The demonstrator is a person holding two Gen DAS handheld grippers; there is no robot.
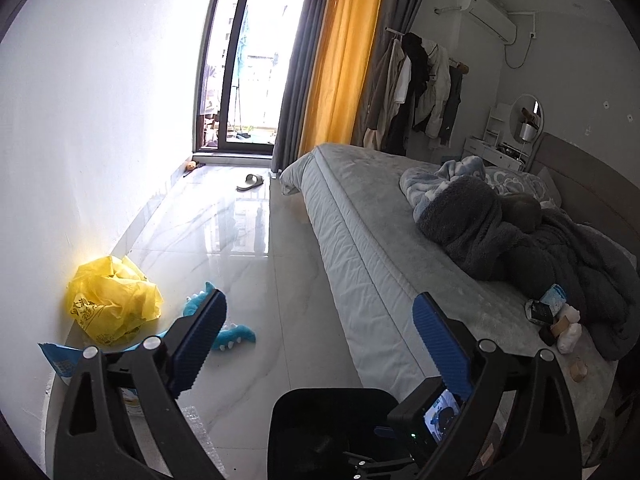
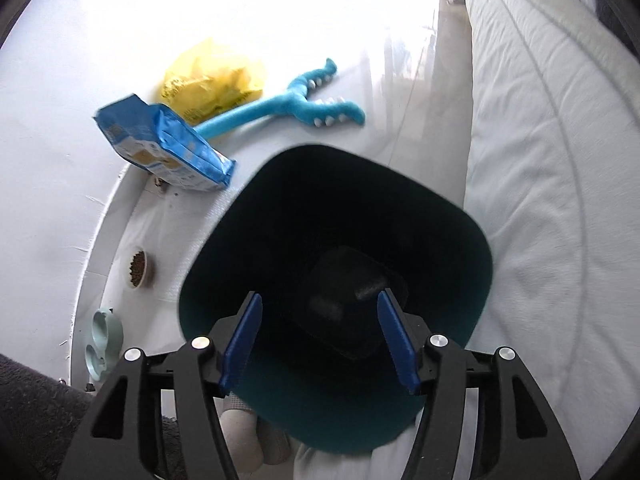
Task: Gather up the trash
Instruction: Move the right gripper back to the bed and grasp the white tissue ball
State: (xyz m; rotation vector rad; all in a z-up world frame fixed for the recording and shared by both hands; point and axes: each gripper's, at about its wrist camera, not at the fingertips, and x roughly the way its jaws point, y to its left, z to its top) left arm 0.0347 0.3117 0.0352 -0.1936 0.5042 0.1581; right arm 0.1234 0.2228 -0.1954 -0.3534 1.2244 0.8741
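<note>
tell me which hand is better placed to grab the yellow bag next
Left, probably. The left tongs stand open and empty, facing the yellow bag by the wall. The right tongs hang over the black bin.

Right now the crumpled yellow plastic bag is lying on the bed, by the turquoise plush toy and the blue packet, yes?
Not quite. The crumpled yellow plastic bag lies on the glossy floor against the white wall, not on the bed. The left wrist view shows it; the turquoise plush toy and blue packet are indeed beside it.
</note>
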